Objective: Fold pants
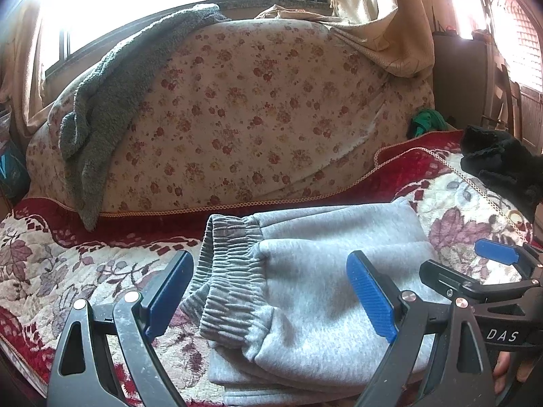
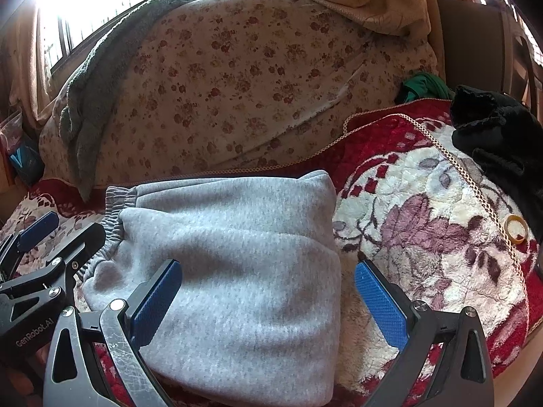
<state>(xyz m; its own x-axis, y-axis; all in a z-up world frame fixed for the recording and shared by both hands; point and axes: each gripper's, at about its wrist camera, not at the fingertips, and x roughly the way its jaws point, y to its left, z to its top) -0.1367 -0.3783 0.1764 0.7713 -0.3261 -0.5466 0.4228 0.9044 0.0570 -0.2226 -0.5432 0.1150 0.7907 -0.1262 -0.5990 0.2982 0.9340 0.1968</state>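
Grey sweatpants [image 1: 315, 271] lie folded into a thick bundle on the floral blanket, with the ribbed waistband [image 1: 230, 264] at the bundle's left end. My left gripper [image 1: 268, 291] hovers just above the bundle, jaws open wide and nothing pressed between the blue pads. In the right wrist view the same pants [image 2: 237, 264] fill the lower middle. My right gripper [image 2: 268, 298] is open too, one pad over the grey cloth and the other over the blanket past the bundle's right edge. Each gripper shows at the edge of the other's view.
A flower-print cushion or bedding roll [image 1: 244, 118] rises behind the pants, with a grey towel [image 1: 112, 101] draped on its left. A black garment [image 2: 499, 135], a green cloth [image 2: 424, 88] and a small tape roll [image 2: 516, 229] lie at the right on the red-bordered blanket [image 2: 424, 210].
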